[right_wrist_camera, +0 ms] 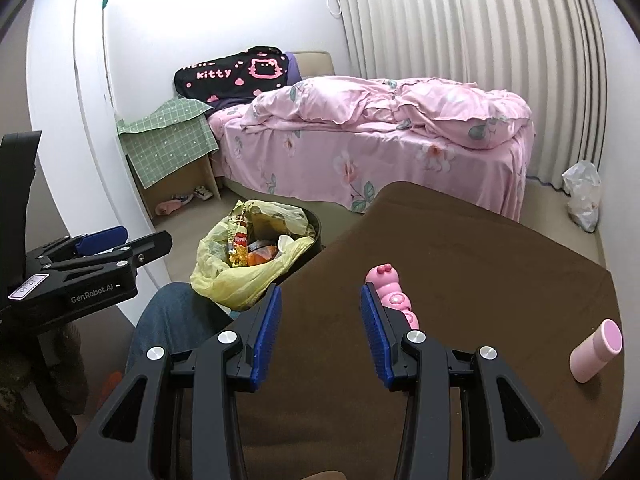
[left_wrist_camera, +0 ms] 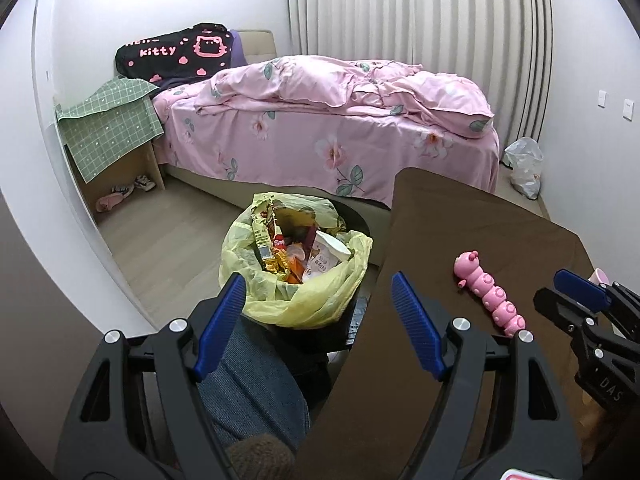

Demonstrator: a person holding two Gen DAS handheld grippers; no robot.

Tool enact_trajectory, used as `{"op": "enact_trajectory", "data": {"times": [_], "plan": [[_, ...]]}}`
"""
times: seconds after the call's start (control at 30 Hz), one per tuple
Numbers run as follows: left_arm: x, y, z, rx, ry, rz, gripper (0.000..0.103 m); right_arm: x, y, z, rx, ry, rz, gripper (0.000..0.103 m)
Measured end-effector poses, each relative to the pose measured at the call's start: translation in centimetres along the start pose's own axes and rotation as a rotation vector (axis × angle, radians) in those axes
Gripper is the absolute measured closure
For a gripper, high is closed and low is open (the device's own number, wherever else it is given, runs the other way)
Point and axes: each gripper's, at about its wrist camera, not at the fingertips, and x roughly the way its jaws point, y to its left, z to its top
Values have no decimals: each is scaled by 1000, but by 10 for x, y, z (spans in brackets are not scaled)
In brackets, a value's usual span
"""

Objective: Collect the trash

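Both wrist views are evenly and softly lit, brightest on the white wall point(right_wrist_camera: 168, 32) at upper left, where detail washes out. Shadows are faint, and the brown table point(right_wrist_camera: 460, 280) shows no glare. Fisheye distortion bends the curtain point(left_wrist_camera: 420, 12) and wall lines, with dark vignetted corners; focus stays reasonably sharp throughout.

My left gripper point(left_wrist_camera: 320, 312) points forward and downward, its blue-padded fingers point(left_wrist_camera: 416, 324) spread wide with nothing pressed between them. My right gripper point(right_wrist_camera: 320, 320) tilts down the same way, its jaws apart at a narrower gap and its pads point(right_wrist_camera: 264, 328) closed on nothing. The two sit side by side, each showing at the edge of the other's view. Below my left gripper is my knee in blue denim point(left_wrist_camera: 248, 384).
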Motion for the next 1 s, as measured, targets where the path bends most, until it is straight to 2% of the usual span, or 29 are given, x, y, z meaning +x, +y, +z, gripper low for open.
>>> {"op": "enact_trajectory", "data": {"times": [1.0], "plan": [[4,-8,0,23,6,-27,32,-4,-4,5,1,-9,-14,64]]}}
